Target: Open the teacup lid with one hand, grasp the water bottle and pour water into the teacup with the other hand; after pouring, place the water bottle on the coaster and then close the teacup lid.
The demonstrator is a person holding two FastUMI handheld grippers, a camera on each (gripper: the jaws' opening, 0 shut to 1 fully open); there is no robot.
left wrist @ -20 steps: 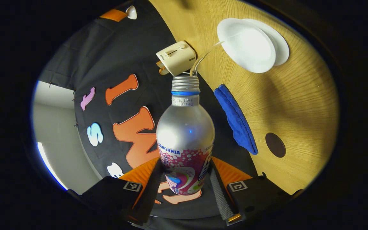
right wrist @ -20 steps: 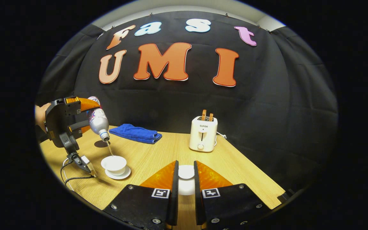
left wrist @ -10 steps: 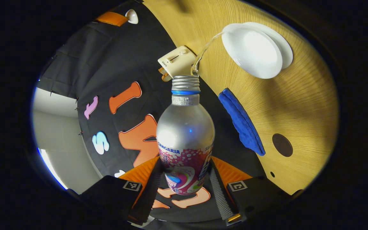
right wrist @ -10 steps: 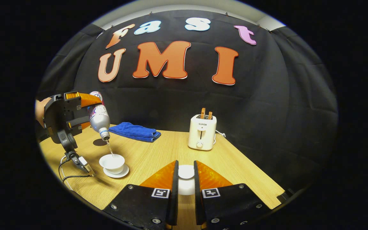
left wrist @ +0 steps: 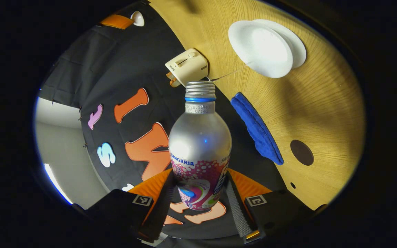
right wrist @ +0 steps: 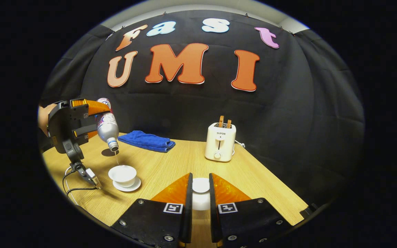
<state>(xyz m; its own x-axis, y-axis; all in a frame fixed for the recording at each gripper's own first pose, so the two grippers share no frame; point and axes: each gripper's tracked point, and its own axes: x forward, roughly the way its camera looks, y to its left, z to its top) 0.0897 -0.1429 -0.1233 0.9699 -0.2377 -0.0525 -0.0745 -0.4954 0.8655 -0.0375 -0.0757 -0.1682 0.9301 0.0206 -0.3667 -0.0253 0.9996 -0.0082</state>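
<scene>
My left gripper is shut on a silver water bottle with a pink label, tilted mouth-down. In the right gripper view that bottle hangs in the left gripper above the white teacup on its saucer, and only a thin trickle falls from its mouth. The open teacup lies at the upper right of the left gripper view. My right gripper is shut on the white teacup lid, held above the table. The dark round coaster lies beyond the bottle.
A folded blue towel lies at the back of the wooden table. A cream toaster with toast stands at the back right. A cable trails from the left gripper near the table's left edge. A hand holds that gripper.
The water stream from the bottle has thinned to a trickle. The bottle's mouth has risen a little and tipped back. My right gripper has held still with the lid.
</scene>
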